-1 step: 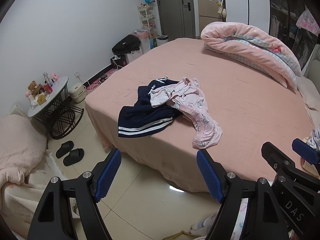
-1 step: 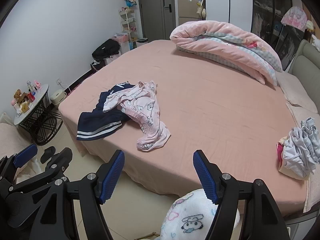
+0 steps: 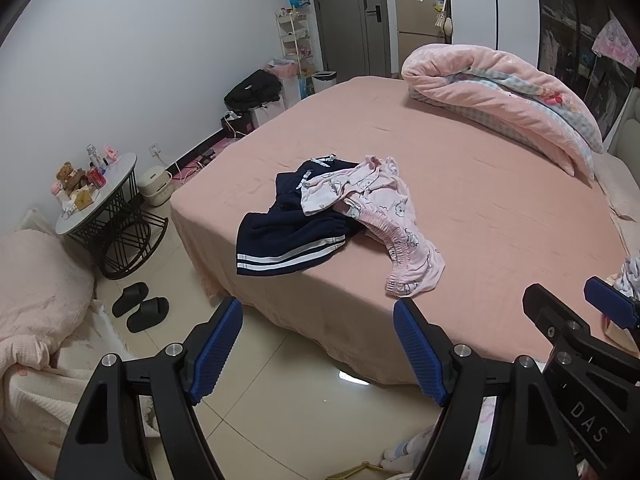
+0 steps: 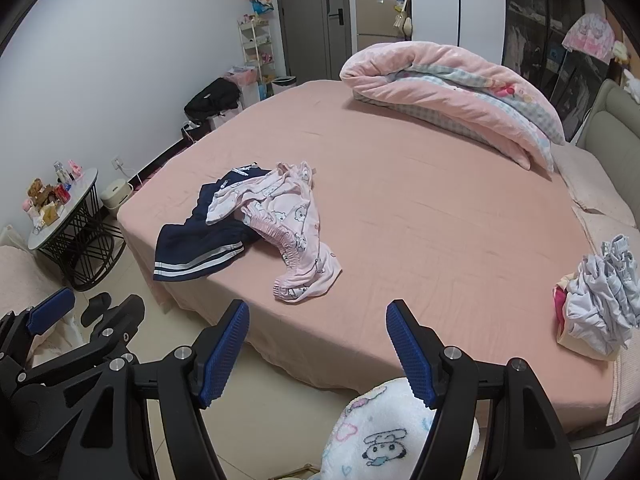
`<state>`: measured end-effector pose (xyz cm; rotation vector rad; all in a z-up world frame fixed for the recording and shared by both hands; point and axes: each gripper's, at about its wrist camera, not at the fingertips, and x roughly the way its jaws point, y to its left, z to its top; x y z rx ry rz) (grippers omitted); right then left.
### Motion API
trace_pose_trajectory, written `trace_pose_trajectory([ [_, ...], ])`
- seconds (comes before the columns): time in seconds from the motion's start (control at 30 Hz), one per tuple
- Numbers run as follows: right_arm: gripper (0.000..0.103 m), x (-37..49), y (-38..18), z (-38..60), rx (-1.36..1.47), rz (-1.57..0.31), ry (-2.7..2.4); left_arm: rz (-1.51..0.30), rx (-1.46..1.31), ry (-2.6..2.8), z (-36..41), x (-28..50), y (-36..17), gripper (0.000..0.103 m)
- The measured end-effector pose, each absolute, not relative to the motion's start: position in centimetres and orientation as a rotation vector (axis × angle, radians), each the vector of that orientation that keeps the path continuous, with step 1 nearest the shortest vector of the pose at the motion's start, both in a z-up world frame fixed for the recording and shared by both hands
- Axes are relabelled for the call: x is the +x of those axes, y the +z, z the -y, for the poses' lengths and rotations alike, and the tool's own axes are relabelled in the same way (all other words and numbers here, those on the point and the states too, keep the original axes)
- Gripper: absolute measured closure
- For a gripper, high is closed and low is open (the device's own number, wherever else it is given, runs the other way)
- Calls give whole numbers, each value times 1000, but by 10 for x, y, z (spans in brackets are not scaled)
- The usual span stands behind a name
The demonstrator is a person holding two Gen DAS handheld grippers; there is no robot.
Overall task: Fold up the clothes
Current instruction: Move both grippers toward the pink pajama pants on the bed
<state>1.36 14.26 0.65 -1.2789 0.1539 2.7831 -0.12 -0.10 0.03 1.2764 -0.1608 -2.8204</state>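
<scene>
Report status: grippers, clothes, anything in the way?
Left gripper and right gripper open, empty, short of the bed. Navy shorts and pink pajamas heaped, unfolded, near the edge. Nothing blocking.

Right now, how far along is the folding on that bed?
Nothing looks folded yet. The navy shorts and the pink pajamas lie crumpled and overlapping near the bed's corner, and a grey bundle sits unfolded by the right edge. Nothing is in hand: the left gripper and right gripper are both open, short of the bed. All the folding remains.
</scene>
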Motion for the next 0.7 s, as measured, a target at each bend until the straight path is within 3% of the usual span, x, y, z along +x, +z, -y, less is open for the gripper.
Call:
trace_pose_trajectory([
  [0.7, 32, -20, 4, -146, -1353, -124, 2769, 153, 1329, -2799, -2, -36, -1, 26],
])
